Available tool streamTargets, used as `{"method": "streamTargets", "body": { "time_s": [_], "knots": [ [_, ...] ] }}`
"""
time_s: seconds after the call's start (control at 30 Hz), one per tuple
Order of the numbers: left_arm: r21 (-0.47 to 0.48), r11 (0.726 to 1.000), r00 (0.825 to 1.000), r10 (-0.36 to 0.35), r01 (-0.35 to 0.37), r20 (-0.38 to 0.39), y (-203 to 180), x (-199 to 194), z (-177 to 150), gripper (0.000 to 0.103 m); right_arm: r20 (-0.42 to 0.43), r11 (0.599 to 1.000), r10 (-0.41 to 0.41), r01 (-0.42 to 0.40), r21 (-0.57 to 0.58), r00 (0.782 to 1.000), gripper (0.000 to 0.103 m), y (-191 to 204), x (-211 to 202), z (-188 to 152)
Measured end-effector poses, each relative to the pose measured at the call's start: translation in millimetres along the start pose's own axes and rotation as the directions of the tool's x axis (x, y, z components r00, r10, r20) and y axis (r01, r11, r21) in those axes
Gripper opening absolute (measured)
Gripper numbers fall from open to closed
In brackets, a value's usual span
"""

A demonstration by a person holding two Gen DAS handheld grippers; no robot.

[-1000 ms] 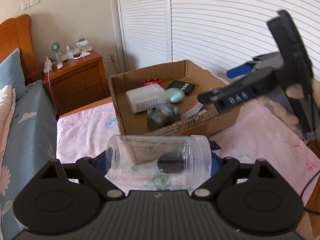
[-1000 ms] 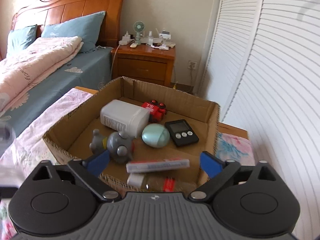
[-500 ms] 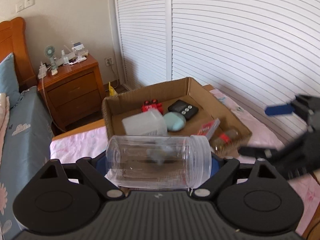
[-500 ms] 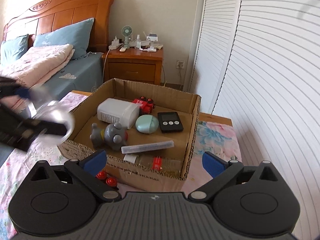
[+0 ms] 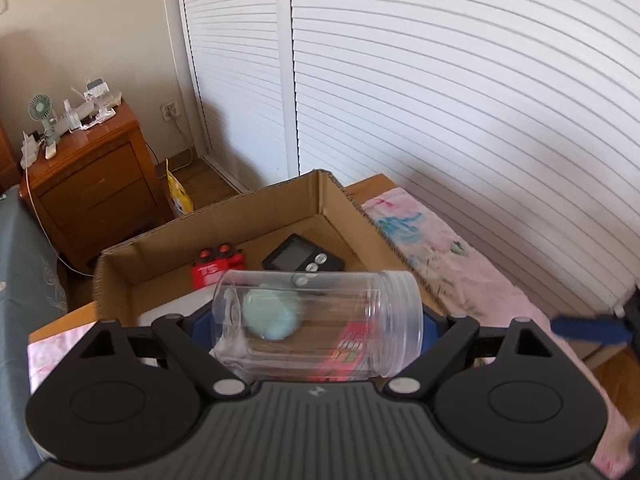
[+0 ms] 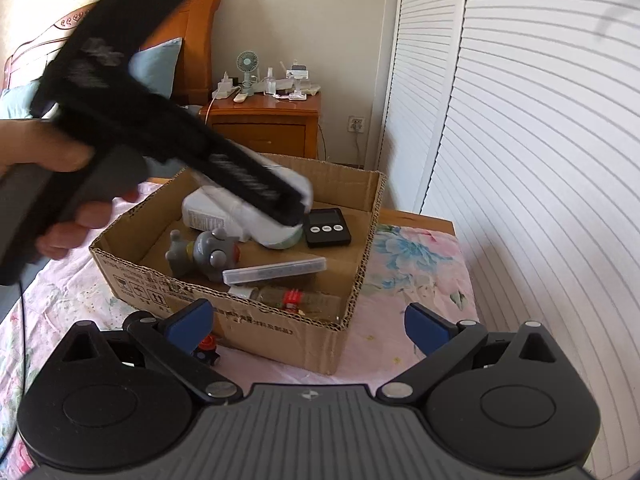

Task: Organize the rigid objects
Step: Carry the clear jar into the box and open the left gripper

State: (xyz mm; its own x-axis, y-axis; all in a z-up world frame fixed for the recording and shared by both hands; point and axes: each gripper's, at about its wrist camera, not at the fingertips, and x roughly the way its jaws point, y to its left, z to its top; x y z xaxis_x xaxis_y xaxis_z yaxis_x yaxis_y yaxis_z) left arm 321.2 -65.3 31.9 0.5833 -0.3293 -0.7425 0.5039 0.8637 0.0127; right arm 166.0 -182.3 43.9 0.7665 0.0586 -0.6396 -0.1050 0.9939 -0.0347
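- Bed [image 6: 420,264] with a pink floral sheet takes up most of the scene, and everything else sits on it.
- Cardboard box [image 6: 352,280] is on the sheet, open on top, with white slatted doors [image 5: 460,100] off to one side.
- Left gripper [image 5: 320,320] is clamped on a clear jar [image 5: 316,324]. The jar lies sideways across the pads, threaded mouth to the right, held up over the box.
- Right gripper [image 6: 308,320] is spread wide with nothing in it, hanging just in front of the box's near wall.
- In the box: white bottle [image 6: 208,212], grey toy [image 6: 204,254], clear flat case [image 6: 276,271], black timer [image 6: 327,227], red toy car [image 5: 216,266], and a glass bottle [image 6: 292,298] against the near wall.
- Small red thing [image 6: 208,346] is outside the box, just by the right gripper's left pad.
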Motion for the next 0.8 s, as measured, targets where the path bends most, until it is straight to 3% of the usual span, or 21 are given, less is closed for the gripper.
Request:
{"method": "streamTargets", "body": {
  "time_s": [0.13,0.3,0.8],
  "knots": [
    [-0.032,0.999,1.000,-0.031,0.031,-0.002,-6,11,6,0.094,-0.003,1.000,-0.005,0.005,0.005,1.000,0.103,-4,1,-1],
    [-0.050,0.999,1.000,-0.012,0.011,-0.019,-6,5,5,0.095,0.003,1.000,0.000,0.000,0.009,1.000,0.103,-2,-4,-4],
    [-0.069,0.997,0.999,0.038,-0.036,0.028,13,-77,-40,0.101,0.003,0.999,-0.008,0.008,0.041,1.000,0.103,25,-31,-15]
  ]
}}
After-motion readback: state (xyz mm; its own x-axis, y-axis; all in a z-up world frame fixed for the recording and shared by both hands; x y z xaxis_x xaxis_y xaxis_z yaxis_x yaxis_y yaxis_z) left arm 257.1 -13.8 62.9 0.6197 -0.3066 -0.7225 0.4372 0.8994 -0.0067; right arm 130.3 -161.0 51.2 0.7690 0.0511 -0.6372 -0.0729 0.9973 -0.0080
